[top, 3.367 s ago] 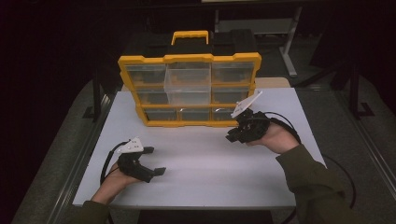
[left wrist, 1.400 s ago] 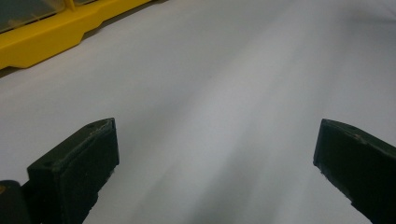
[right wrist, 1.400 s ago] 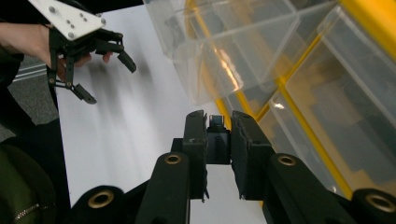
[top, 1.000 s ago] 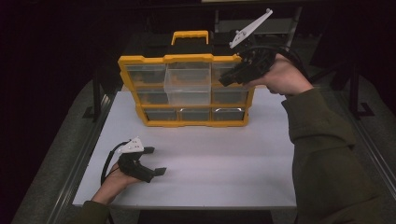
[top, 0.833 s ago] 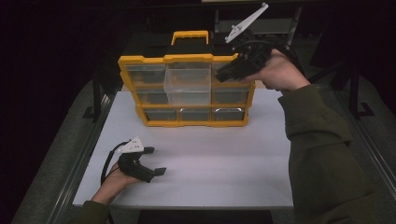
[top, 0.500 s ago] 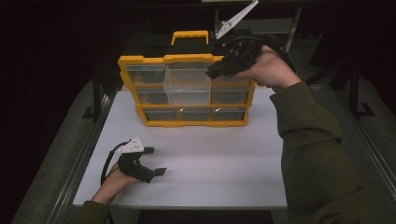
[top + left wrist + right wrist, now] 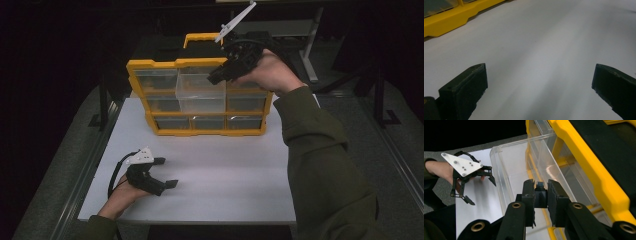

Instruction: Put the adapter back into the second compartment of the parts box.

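One small black part (image 7: 540, 195) is held between the closed jaws of the right claw (image 7: 541, 195), above one clear drawer (image 7: 201, 92) pulled out of the yellow organizer (image 7: 150, 66) at 12 o'clock on the white surface (image 7: 235, 170). Nine drawers are counted. At 7 o'clock, the left claw (image 7: 166, 172) is rested wide open, nothing gripped.

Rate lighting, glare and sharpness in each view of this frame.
High view: dark surround, evenly lit white table top; yellow organiser box with clear drawers readable. Left gripper view: soft, low-contrast table sheen, black pads slightly blurred. Right gripper view: sharp; pulled-out clear plastic drawer shows mild glare; right gripper grips a small dark part.
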`<state>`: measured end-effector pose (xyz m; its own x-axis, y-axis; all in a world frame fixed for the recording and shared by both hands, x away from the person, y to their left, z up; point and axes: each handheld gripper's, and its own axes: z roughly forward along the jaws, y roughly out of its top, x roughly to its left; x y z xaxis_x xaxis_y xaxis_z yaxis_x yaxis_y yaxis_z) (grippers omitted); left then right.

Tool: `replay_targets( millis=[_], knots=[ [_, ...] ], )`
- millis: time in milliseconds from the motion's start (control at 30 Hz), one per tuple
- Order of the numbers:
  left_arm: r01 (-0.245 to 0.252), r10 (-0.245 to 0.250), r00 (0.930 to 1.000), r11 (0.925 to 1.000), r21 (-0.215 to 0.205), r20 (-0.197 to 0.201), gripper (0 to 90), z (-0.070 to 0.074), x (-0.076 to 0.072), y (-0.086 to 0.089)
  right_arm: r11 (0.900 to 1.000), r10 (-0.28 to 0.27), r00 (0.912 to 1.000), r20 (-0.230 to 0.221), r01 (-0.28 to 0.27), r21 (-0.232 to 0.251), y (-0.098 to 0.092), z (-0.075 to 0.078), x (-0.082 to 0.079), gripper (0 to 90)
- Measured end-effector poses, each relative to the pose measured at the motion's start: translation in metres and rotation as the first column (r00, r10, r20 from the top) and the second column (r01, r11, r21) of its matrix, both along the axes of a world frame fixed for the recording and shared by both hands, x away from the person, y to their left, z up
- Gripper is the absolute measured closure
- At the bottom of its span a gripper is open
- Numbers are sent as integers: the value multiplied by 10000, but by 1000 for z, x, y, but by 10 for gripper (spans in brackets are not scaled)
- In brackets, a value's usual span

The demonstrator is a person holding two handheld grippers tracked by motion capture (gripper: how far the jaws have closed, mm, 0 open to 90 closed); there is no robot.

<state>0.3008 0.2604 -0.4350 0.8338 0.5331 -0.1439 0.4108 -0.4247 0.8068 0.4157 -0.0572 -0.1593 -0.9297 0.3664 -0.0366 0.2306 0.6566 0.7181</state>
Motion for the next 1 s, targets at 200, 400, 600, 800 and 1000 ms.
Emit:
replay_targets(
  millis=[200, 400, 600, 800, 1000],
  knots=[
    [18, -18, 10000, 10000, 11, 3, 0, 0, 0, 0, 9997, 75, 9999, -127, -78, -223, 12, -5, 4, 752],
    [19, -19, 10000, 10000, 20, 11, 0, 0, 0, 0, 9989, 130, 9996, -243, -140, -438, 20, -10, 9, 748],
    [12, -12, 10000, 10000, -2, 2, 0, 1, 0, 1, 9988, 19, 9995, -301, -34, -492, 23, -13, 10, 688],
    [-1, 1, 10000, 10000, -1, 9, 0, 0, 0, 0, 9996, -201, 9996, -174, 197, -221, 17, -8, 8, 666],
    [-36, 36, 10000, 10000, -23, -15, 0, 0, 0, 0, 9994, -339, 9993, -162, 338, -42, 4, -2, 4, 666]
  ],
)
